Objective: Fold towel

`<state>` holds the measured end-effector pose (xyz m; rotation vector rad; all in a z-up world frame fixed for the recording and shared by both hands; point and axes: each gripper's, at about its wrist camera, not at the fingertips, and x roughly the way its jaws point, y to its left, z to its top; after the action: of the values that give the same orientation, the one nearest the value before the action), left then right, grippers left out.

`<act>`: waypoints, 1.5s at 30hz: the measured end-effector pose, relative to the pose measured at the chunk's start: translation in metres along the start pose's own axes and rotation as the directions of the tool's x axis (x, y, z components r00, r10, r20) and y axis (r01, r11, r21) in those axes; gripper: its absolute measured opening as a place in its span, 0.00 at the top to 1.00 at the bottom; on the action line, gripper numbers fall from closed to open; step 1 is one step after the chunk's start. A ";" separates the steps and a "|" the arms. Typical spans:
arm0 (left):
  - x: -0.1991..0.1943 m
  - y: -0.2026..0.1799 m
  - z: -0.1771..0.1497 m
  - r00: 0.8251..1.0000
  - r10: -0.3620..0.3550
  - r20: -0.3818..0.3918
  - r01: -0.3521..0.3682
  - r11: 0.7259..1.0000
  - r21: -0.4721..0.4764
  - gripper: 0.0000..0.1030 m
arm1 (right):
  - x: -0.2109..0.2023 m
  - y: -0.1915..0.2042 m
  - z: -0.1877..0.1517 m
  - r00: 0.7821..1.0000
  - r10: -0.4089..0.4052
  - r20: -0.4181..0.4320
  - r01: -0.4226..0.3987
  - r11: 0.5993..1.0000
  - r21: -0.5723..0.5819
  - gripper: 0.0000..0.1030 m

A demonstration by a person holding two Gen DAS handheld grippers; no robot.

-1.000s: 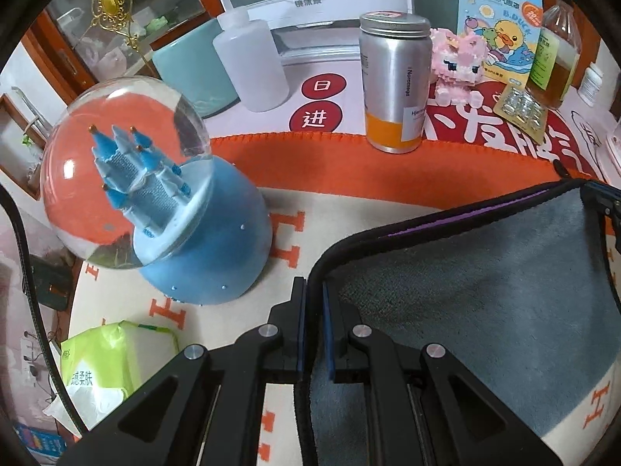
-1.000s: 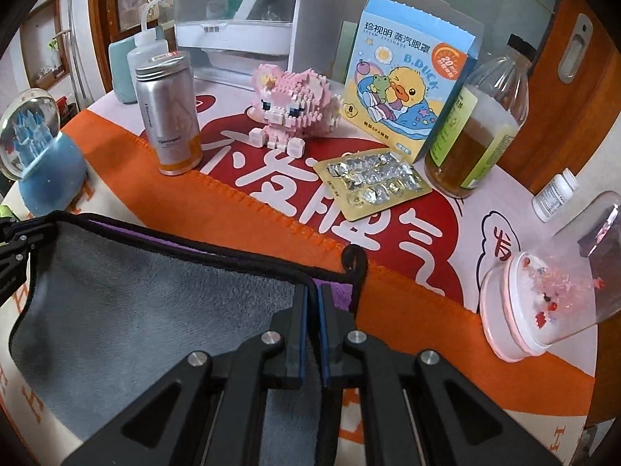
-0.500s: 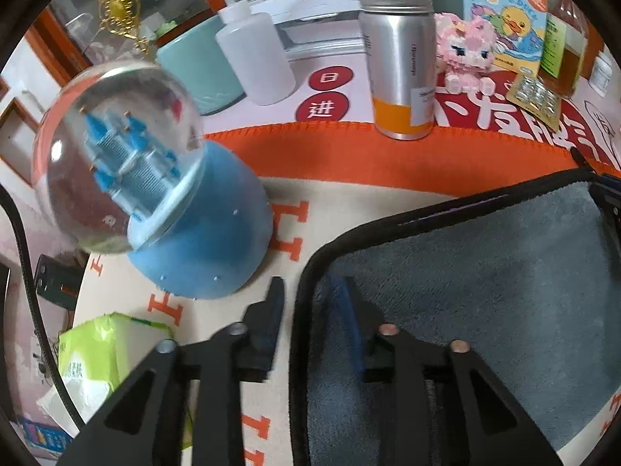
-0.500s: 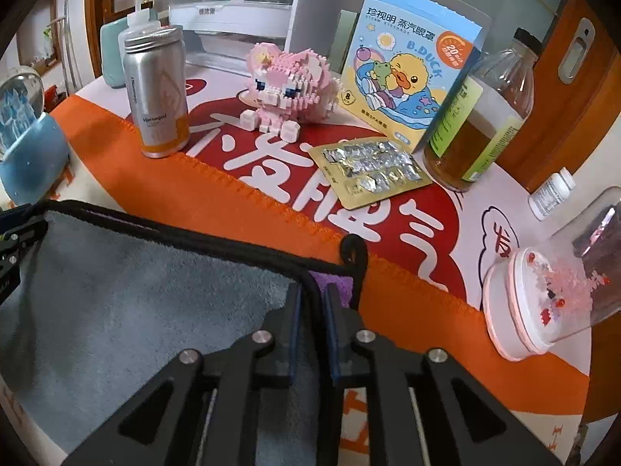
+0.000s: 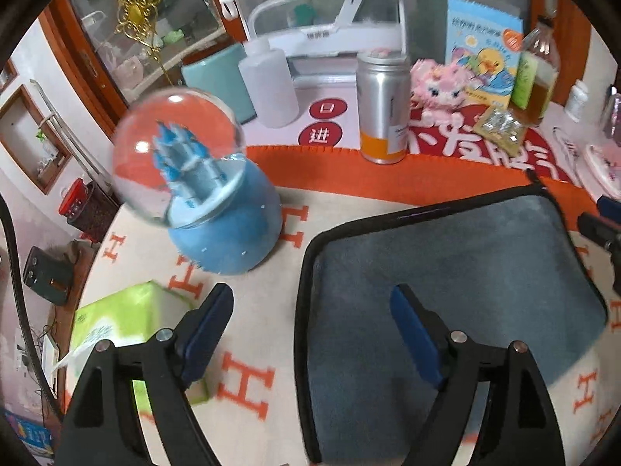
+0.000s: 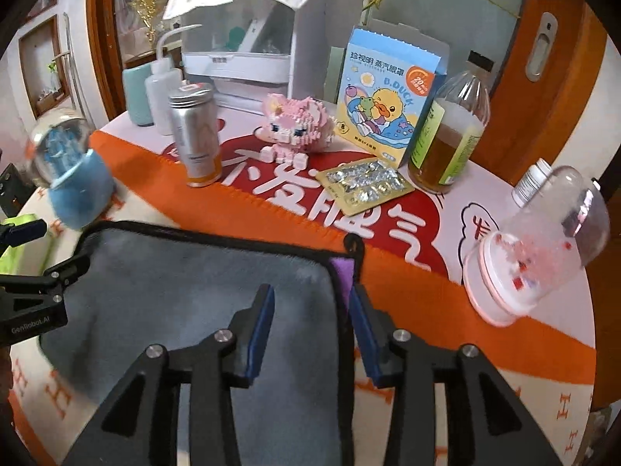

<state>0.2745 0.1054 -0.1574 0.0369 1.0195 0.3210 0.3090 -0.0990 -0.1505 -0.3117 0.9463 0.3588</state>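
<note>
Your left gripper [image 5: 312, 310] is spread wide, your right gripper [image 6: 312, 310] released too — the grey towel [image 5: 458, 272] lies flat, seemingly folded, in the frame's lower middle, beside the blue snow globe [image 5: 202, 190].

One towel [image 6: 186, 291], two snow globes [image 6: 73, 178], perhaps three bottles [image 6: 446, 136].

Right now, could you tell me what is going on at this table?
A person with a handheld gripper in each hand is folding a grey towel on the cluttered table. The left gripper and right gripper are both open above the towel's two side edges, gripping nothing. The towel lies flat beside the blue snow globe.
</note>
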 end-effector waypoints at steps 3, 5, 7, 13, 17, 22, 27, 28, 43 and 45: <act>-0.028 0.002 -0.010 0.999 -0.037 0.006 0.037 0.999 -0.002 0.15 | -0.026 0.003 -0.012 1.000 0.011 0.012 -0.011 1.000 0.027 0.61; -0.043 0.004 -0.016 0.997 -0.075 0.002 0.075 0.997 0.000 0.15 | -0.042 0.004 -0.022 1.000 0.025 0.010 -0.026 0.998 0.060 0.60; -0.060 0.006 -0.024 0.994 -0.106 0.003 0.106 0.994 0.004 0.15 | -0.060 0.006 -0.035 0.999 0.039 0.000 -0.039 0.994 0.100 0.56; -0.111 0.007 -0.052 0.986 -0.170 0.001 0.169 0.985 0.016 0.15 | -0.106 0.015 -0.072 0.999 0.025 -0.031 -0.019 0.986 0.164 0.53; -0.141 0.007 -0.069 0.984 -0.180 0.008 0.180 0.983 0.048 0.15 | -0.137 0.020 -0.094 0.999 0.017 -0.042 -0.008 0.979 0.202 0.52; -0.177 0.011 -0.084 0.978 -0.210 0.019 0.208 0.975 0.072 0.15 | -0.175 0.028 -0.112 0.999 -0.021 -0.040 0.030 0.976 0.216 0.52; -0.204 0.014 -0.095 0.970 -0.243 0.029 0.239 0.966 0.097 0.14 | -0.206 0.034 -0.122 0.999 -0.033 -0.021 0.037 0.971 0.235 0.51; -0.208 0.015 -0.096 0.968 -0.249 0.031 0.245 0.965 0.099 0.14 | -0.210 0.036 -0.123 0.999 -0.035 -0.018 0.038 0.971 0.236 0.48; -0.248 0.025 -0.120 0.956 -0.291 0.034 0.286 0.952 0.110 0.14 | -0.268 0.049 -0.142 0.996 -0.087 0.022 0.076 0.948 0.309 0.44; -0.251 0.024 -0.124 0.957 -0.289 0.037 0.283 0.953 0.111 0.14 | -0.271 0.052 -0.147 0.996 -0.088 0.009 0.081 0.947 0.310 0.44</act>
<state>0.0439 0.0438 -0.0100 -0.0084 0.9732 0.0016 0.0354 -0.1559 -0.0115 -0.0599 0.9480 0.1304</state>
